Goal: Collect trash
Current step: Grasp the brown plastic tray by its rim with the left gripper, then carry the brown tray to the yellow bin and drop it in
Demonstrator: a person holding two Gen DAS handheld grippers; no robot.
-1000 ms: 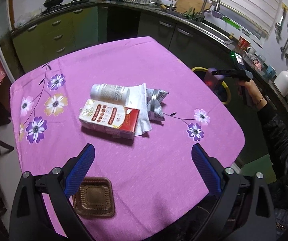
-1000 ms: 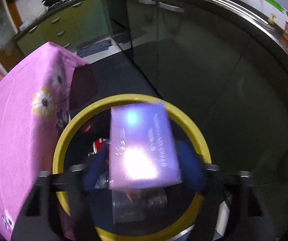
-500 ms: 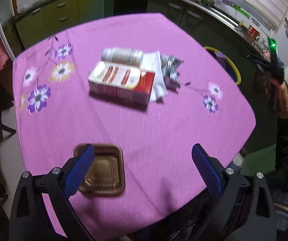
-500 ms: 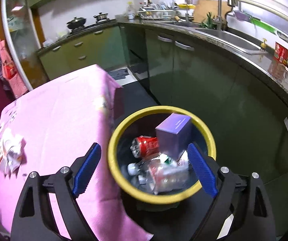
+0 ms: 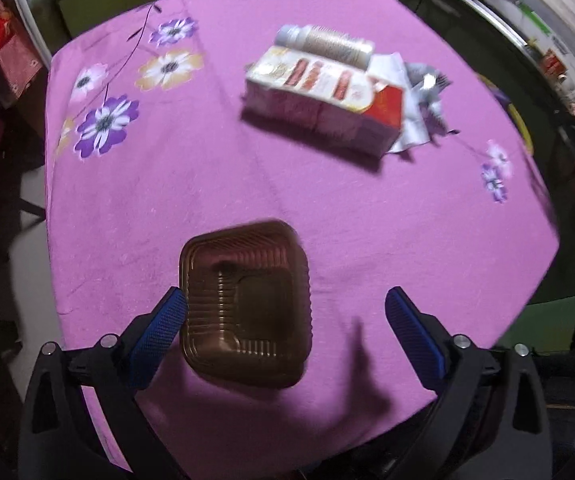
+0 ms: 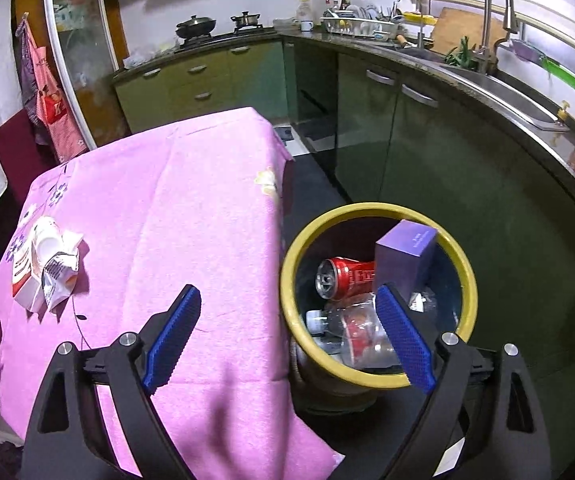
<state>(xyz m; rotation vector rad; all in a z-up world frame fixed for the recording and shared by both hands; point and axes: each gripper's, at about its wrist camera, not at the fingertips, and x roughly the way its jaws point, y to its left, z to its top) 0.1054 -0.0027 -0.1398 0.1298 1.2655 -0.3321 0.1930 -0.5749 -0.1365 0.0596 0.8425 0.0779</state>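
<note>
My left gripper point(image 5: 287, 320) is open above a brown plastic tray point(image 5: 245, 306) on the pink tablecloth point(image 5: 207, 160); the tray lies between the blue fingers, close to the left one. Farther off lie a red-and-white carton point(image 5: 323, 96), a white bottle point(image 5: 327, 42) and crumpled wrappers point(image 5: 423, 96). My right gripper point(image 6: 291, 332) is open and empty, raised beside the yellow-rimmed bin point(image 6: 287, 276). In the bin lie a purple box point(image 6: 405, 254), a red can point(image 6: 345, 276) and a plastic bottle point(image 6: 351, 330).
The bin stands on the dark floor between the table edge point(image 6: 283, 208) and green kitchen cabinets point(image 6: 427, 152). The carton and wrappers also show on the table in the right wrist view point(image 6: 43, 272). A chair point(image 6: 15, 152) stands at the table's far left.
My right gripper let go of the purple box into the bin and drew back and up. My left gripper moved down and forward over the brown tray, which now lies between its fingers.
</note>
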